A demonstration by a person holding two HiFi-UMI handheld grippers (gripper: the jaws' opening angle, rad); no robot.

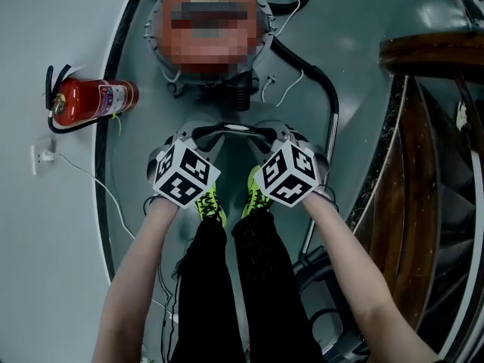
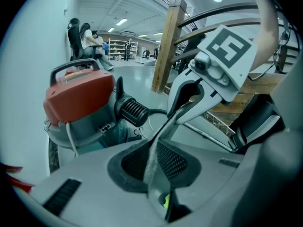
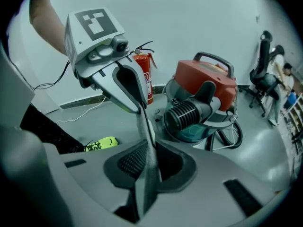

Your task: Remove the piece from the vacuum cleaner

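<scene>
The red-lidded vacuum cleaner (image 1: pixel 170 21) stands on the floor ahead of my feet, with its black ribbed hose inlet (image 2: pixel 132 111) facing me. It also shows in the right gripper view (image 3: pixel 206 82). Between the two grippers I hold a thin grey curved piece (image 1: pixel 231 129) clear of the vacuum cleaner. My left gripper (image 1: pixel 193 136) is shut on its left end. My right gripper (image 1: pixel 276 134) is shut on its right end. In each gripper view the piece runs edge-on (image 2: pixel 154 155) (image 3: pixel 149 160) from the closed jaws to the other gripper.
A red fire extinguisher (image 1: pixel 87 100) lies on the floor at the left, near a wall socket and cable (image 1: pixel 41 157). The black hose (image 1: pixel 333 112) curves away on the right. A wooden stair rail (image 1: pixel 431 51) stands at the right. People (image 2: pixel 87 37) sit far off.
</scene>
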